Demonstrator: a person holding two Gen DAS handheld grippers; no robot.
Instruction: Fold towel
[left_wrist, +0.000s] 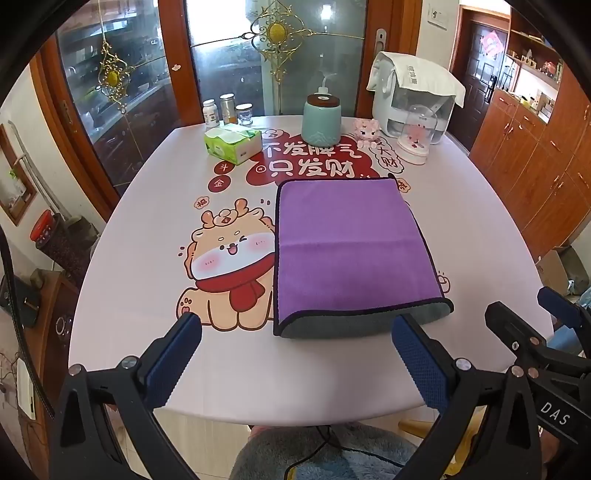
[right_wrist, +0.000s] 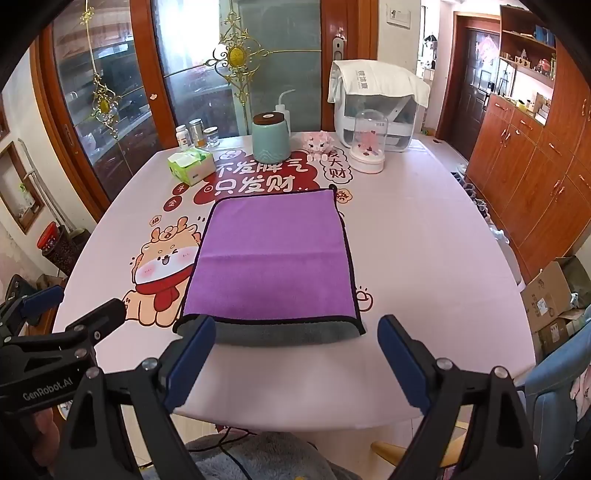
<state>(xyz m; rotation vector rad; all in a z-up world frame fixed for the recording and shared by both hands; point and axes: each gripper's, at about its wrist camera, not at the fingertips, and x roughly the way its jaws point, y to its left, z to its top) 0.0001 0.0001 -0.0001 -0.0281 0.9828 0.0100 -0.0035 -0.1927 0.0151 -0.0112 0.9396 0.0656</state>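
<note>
Towel (left_wrist: 347, 251) lies folded flat on the table (left_wrist: 140, 343), purple side up, grey underside showing along its near edge. The left gripper (left_wrist: 295, 354) hovers at 6 o'clock of it, fingers spread, holding nothing. The right gripper (right_wrist: 295, 354) hovers beside it, also spread and empty. Beyond the towel, at 11 o'clock, sits a tissue pack (left_wrist: 232, 142); at 12, a teal jar (left_wrist: 320, 120); at 1, a glass dome (left_wrist: 415, 136).

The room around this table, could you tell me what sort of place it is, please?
Most likely a home dining room: a table with a cartoon cloth, a tissue pack and jars, glass sliding doors, and wooden cabinets.
</note>
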